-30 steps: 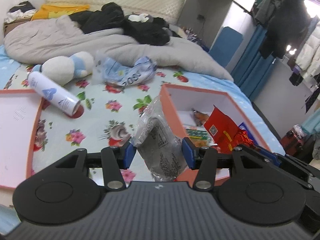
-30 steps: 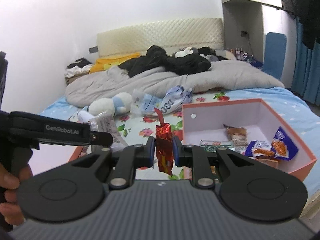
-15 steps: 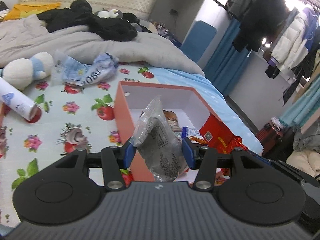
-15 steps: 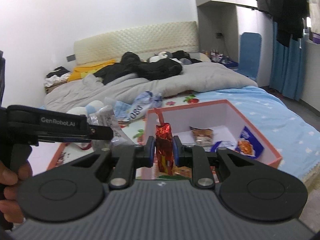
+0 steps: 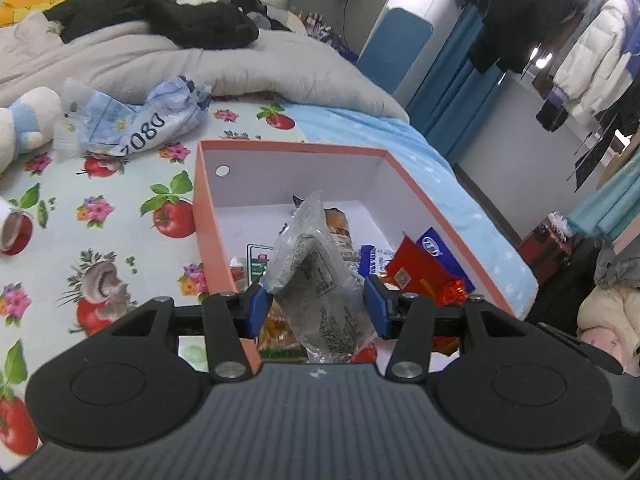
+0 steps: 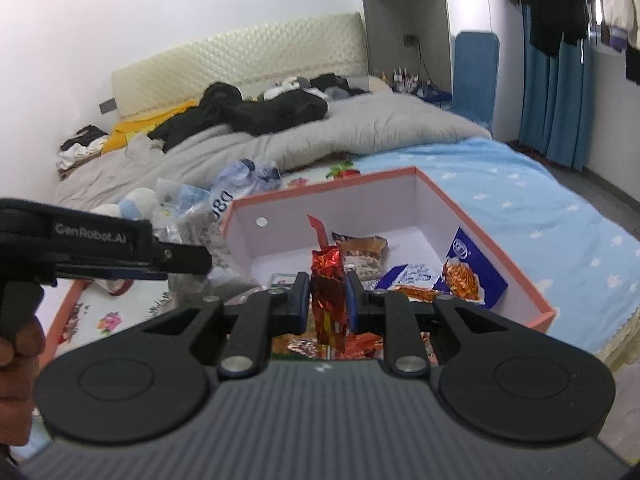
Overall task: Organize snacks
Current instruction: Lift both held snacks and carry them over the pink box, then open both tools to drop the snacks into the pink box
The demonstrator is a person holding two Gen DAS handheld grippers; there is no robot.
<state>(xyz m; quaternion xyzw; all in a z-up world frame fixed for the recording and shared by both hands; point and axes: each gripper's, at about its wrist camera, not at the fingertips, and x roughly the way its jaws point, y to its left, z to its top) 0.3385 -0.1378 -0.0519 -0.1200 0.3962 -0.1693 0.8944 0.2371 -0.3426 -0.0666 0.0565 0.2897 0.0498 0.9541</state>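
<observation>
My left gripper is shut on a clear packet of dark snack, held over the near end of the orange box. My right gripper is shut on a red foil snack, also above that orange box. The red foil snack shows to the right in the left wrist view. Inside the box lie a blue packet, a brown packet and other snacks. The left gripper's body crosses the left of the right wrist view, with the clear packet behind it.
The box sits on a flowered sheet near the bed's right edge. A crumpled blue-and-white bag, a plush toy and a grey duvet lie beyond. A red-capped can end is at left. A hand grips the left tool.
Both grippers have moved rightward and down with their snacks, from beside the box to above it. The box now fills the middle of both views; the can and lid slid out left.
</observation>
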